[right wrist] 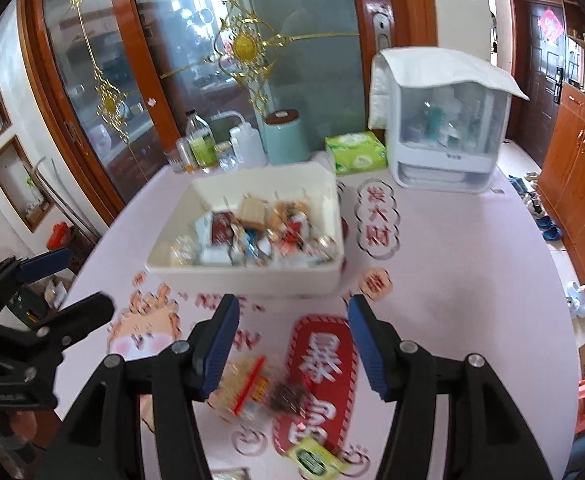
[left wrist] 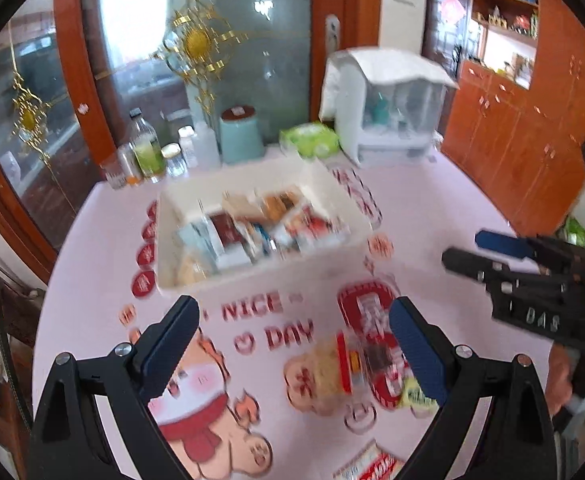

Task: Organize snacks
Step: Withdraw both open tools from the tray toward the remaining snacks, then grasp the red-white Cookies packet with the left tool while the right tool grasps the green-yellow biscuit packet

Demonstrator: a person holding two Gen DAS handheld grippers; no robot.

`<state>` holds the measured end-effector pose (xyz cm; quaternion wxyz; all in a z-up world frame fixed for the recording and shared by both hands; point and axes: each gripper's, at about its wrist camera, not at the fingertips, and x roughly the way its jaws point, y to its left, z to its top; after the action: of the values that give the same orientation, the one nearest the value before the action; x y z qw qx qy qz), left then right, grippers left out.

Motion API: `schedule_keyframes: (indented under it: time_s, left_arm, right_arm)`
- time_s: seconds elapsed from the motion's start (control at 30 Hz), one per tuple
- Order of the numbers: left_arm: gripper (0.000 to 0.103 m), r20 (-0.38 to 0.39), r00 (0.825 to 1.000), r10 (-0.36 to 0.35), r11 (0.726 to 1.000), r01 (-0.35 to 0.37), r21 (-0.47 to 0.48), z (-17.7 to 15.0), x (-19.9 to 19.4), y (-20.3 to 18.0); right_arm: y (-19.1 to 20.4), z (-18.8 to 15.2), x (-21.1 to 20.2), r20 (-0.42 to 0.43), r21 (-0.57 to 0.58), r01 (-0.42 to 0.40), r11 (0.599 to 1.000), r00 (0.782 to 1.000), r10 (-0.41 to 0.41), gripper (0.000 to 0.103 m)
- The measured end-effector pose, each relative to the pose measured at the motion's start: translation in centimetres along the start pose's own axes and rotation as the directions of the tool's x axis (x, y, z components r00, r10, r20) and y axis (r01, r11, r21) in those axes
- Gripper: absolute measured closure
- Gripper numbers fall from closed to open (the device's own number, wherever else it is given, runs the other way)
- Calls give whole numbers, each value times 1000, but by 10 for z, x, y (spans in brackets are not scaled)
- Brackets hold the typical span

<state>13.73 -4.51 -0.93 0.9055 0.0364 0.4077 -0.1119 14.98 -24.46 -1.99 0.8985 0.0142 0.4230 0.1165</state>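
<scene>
The left tongs hover over the near part of the counter, fingers spread wide with nothing between them. The right tongs hang level with them and just to their right, also spread and empty, aimed at the same patch. Each shows in the other's view: the right tongs enter from the right edge of the left view, the left tongs from the left edge of the right view.

A white bin sits mid-counter, beyond both tongs, filled with mixed snack packets. Loose on the near counter lies a clear packet with a red stripe, blurred, beneath and between the right tongs' fingers; in the left view this packet lies near the right finger. A small yellow-green sachet lies nearer still.

Only the left view shows a red-and-white packet at the near edge. Only the right view shows shoes on the floor to the right. Behind the bin stand bottles, a teal canister, a green tissue pack and a white appliance.
</scene>
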Motion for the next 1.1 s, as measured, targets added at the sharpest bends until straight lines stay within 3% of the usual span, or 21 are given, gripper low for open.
schedule_keyframes:
  time_s: [0.13,0.3,0.43,0.53,0.73,0.87,0.93,1.03,1.1]
  left_arm:
    - [7,-72,997,-26,999,28,17,-39,16,-11]
    - [7,-212,974,-76,994,90,58,-93,46,-27]
    - [7,-303,947,-111,981,153,119,-135,64,-46]
    - [7,-375,917,-140,967,207,145,-162,78,-60]
    - [7,-449,877,-170,944,277,182,-197,97,-85]
    - [7,-459,880,-122,941,250,229,-213,105,-98]
    - [10,-432,896,-102,941,228,252,-217,103,-101]
    - [21,-403,909,-106,945,218,245,-217,99,-101]
    - [35,-388,916,-106,951,207,230,-214,97,-98]
  right_arm:
    - [-16,-35,14,-57,5,30,1000,998,-29,46]
    - [-27,-83,39,-147,-1,38,999,988,-38,46]
    - [-26,-115,55,-205,-24,11,1000,979,-15,46]
    - [-21,-133,65,-237,-56,-29,998,971,15,46]
    - [-6,-156,83,-301,-150,-89,985,953,40,46]
    - [1,-168,95,-338,-225,-78,971,941,-2,46]
    - [3,-172,94,-327,-246,-74,966,945,-11,46]
    - [3,-174,92,-324,-248,-70,966,946,-14,47]
    - [1,-174,91,-316,-249,-62,966,948,-21,57]
